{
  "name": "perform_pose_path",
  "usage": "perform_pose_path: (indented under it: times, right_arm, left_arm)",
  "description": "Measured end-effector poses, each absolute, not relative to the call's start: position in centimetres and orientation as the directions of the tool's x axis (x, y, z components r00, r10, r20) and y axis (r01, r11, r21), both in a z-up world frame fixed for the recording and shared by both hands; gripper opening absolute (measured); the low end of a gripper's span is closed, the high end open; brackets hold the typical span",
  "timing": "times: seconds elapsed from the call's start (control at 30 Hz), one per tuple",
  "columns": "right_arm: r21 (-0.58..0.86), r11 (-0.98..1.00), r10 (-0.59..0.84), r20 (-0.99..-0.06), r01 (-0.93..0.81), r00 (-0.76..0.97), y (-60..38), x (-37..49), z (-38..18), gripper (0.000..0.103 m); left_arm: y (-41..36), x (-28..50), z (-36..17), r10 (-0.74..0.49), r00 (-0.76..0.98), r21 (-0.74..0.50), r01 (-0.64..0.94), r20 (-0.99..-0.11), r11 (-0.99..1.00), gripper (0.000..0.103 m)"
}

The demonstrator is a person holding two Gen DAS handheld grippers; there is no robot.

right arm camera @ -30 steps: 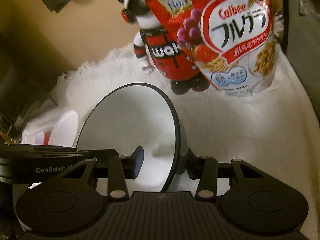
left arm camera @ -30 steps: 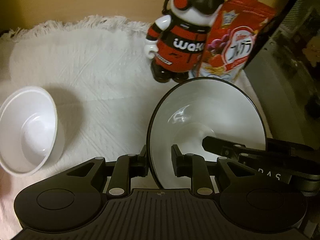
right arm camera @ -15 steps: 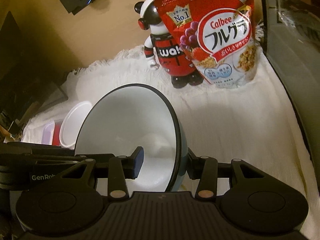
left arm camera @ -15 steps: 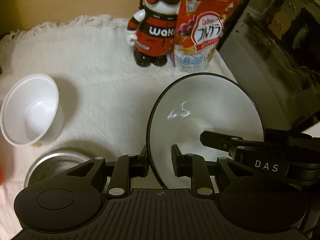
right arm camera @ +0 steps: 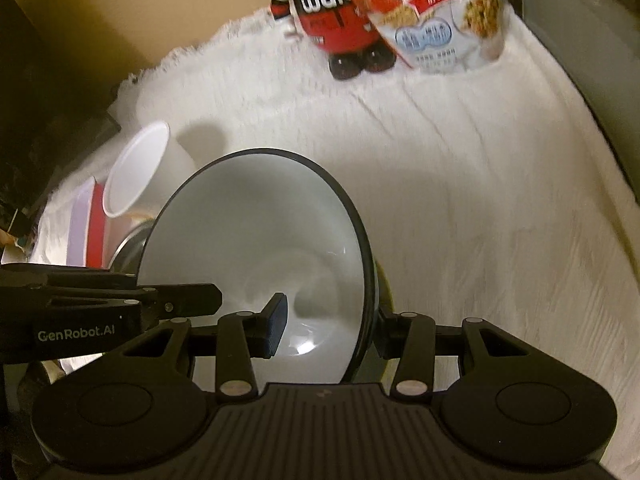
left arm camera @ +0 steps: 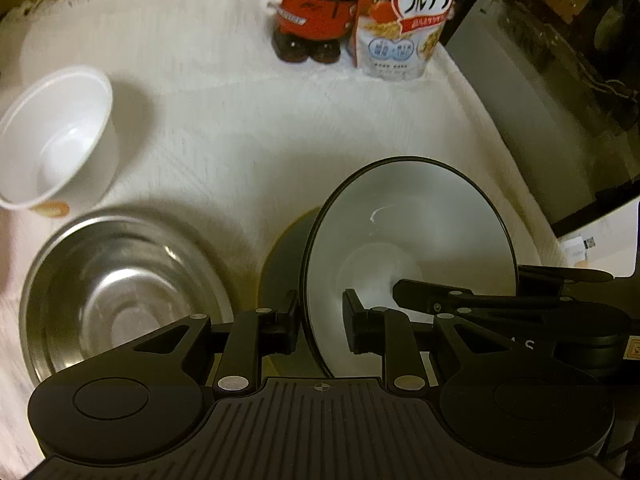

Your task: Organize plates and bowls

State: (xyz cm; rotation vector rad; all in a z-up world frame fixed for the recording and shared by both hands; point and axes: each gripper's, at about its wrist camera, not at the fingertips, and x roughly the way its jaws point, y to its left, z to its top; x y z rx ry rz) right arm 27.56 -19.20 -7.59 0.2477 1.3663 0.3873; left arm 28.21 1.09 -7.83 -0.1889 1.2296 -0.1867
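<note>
Left hand-held gripper [left arm camera: 322,326] and right hand-held gripper [right arm camera: 328,330] each clamp opposite rims of the black-rimmed white bowl [left arm camera: 408,256], held tilted above the white cloth [left arm camera: 260,140]. Steel bowl [left arm camera: 120,296] near left; white plastic bowl [left arm camera: 56,136] farther left; figurine [left arm camera: 316,12] and cereal bag [left arm camera: 404,28] far.

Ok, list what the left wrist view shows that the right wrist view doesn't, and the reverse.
Left wrist only: the steel bowl's open inside, and a dark glass-fronted cabinet at right.

Right wrist only: a red and white container at the cloth's left edge.

Both: the black-rimmed white bowl clamped at its rim by the left gripper and the right gripper, the small white bowl, the toy figure, the cereal bag and the white cloth.
</note>
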Motion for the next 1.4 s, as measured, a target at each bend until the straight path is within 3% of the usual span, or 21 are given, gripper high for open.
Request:
perform_pose_path:
  times: [0.33,0.77,1.4]
  right_arm:
    - [0.353,0.918,0.381,-0.912,-0.184,0.150,-17.5,27.5,-8.4,0.044]
    - [0.352,0.914,0.380,-0.917,-0.203,0.118,-16.4,28.1,-9.3,0.044]
    - [0.344,0.923,0.374,-0.908,-0.174,0.190,-17.9,27.5,-7.5,0.045]
  left_arm:
    - [1.6,27.9,-9.0,-0.232,0.290,-0.241,0.005,-0.928,0.970,0.024]
    - [4.2,27.5,-9.1,-0.304,0.297,-0.333,-0.052,-0.905,0.942,0.021]
    - [4.4,27.2,-7.3,-0.287,0.353,-0.310,-0.009,-0.891,0.951,0.019]
